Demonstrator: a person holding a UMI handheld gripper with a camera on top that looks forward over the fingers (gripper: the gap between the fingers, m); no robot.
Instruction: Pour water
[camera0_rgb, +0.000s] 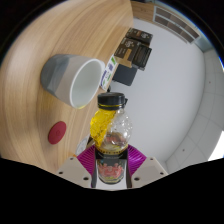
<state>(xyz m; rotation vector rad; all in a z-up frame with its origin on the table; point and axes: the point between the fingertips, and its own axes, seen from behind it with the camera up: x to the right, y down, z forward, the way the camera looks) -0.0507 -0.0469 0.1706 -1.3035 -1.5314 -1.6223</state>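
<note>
Now | tongs clamp bottle upright, cap on | cup lies sideways beyond fingers | likely pre-pour carry

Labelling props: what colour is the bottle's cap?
Black, on the bottle in the hand-held gripper; gripper view.

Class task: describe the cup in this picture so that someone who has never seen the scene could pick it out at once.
Start at the round white table with its wooden rim. The gripper holds a clear bottle of yellow liquid with a black cap, and just beyond it to the left lies the cup. It is grey outside, white inside, tipped on its side, unlike the flat red disc nearby.
</note>
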